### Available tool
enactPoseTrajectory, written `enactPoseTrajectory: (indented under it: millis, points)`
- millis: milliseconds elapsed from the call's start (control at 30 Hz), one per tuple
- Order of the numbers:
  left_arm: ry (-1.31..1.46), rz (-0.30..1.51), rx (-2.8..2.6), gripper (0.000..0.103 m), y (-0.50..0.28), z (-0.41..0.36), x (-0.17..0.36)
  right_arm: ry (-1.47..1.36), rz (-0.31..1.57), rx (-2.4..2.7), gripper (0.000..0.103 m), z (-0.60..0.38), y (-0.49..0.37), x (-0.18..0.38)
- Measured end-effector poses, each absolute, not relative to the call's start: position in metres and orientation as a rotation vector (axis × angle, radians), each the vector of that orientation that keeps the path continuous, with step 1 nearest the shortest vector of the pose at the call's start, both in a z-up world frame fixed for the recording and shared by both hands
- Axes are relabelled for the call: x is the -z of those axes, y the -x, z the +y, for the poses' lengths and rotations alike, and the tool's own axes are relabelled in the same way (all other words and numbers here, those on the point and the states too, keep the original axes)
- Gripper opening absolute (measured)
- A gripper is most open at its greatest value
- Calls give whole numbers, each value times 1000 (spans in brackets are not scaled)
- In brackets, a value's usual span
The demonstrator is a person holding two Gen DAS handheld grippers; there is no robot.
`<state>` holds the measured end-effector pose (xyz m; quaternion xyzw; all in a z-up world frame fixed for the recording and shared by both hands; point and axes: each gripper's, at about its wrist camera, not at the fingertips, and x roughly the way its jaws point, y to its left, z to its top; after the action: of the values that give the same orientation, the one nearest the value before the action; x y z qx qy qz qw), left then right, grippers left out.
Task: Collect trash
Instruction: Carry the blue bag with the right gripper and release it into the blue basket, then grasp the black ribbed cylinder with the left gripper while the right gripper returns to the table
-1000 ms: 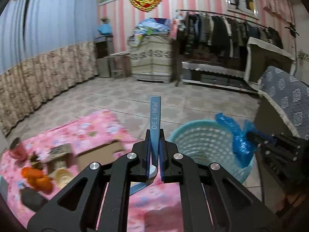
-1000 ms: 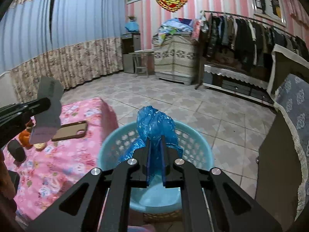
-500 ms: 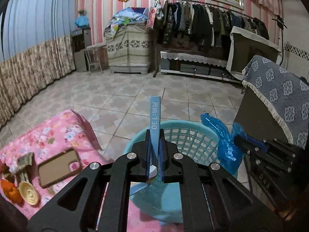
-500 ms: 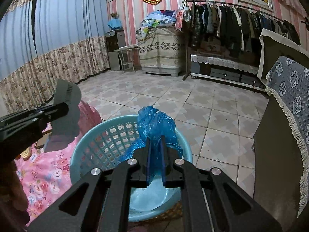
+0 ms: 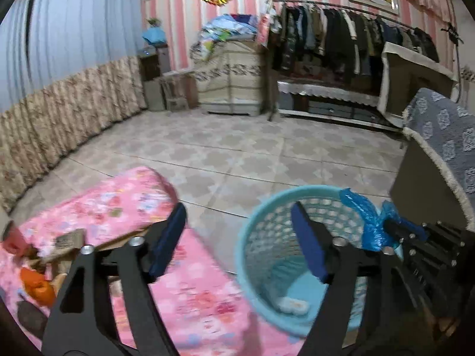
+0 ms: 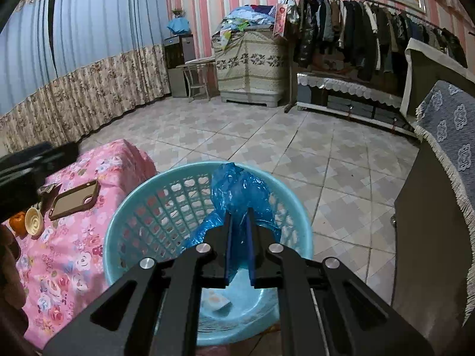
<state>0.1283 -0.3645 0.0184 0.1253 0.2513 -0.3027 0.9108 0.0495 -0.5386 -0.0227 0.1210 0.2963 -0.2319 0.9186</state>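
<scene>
A light blue plastic basket (image 5: 246, 237) (image 6: 118, 225) stands on the floor beside the pink flowered table. My left gripper (image 5: 239, 237) is open and empty above the gap between table and basket. A small white paper piece (image 5: 292, 305) (image 6: 216, 299) lies on the basket's bottom. My right gripper (image 6: 239, 225) is shut on a crumpled blue plastic bag (image 6: 237, 190) and holds it over the basket. In the left wrist view the bag (image 5: 368, 222) and the right gripper (image 5: 386, 228) sit at the basket's right rim.
The pink table (image 6: 68, 255) holds a phone in a brown case (image 6: 74, 200), a small cream dish (image 6: 33, 222) and orange peel (image 5: 37, 284). A cloth-covered cabinet (image 6: 445, 154) stands right of the basket. Tiled floor (image 6: 267, 142) lies beyond.
My left gripper has opened and the blue-and-white paper tag it held is gone from it; a white piece now lies in the basket. The left gripper swung back left. The right gripper keeps the bag.
</scene>
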Motion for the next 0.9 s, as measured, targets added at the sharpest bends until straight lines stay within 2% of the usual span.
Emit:
enactPoseTrajectory:
  millis: [200, 267, 300, 333, 467, 633, 900]
  points:
    - [-247, 502, 526, 88, -128, -312, -24, -244, 628, 466, 11, -533, -64, 26]
    - [-240, 508, 496, 93, -129, -297, -26, -241, 639, 471, 24, -532, -69, 27]
    - [-233, 511, 484, 93, -129, -290, -26, -237, 637, 481, 46, -531, -70, 28]
    - [-228, 512, 469, 93, -129, -281, -27, -230, 631, 490, 63, -529, -70, 27]
    - [-231, 498, 412, 94, -128, -251, -30, -193, 625, 491, 64, -517, -71, 21]
    - [-196, 494, 355, 97, -128, -210, -38, -141, 581, 443, 76, -482, -71, 6]
    - [-190, 499, 223, 98, -123, -130, -39, -116, 500, 294, 82, -405, -77, -18]
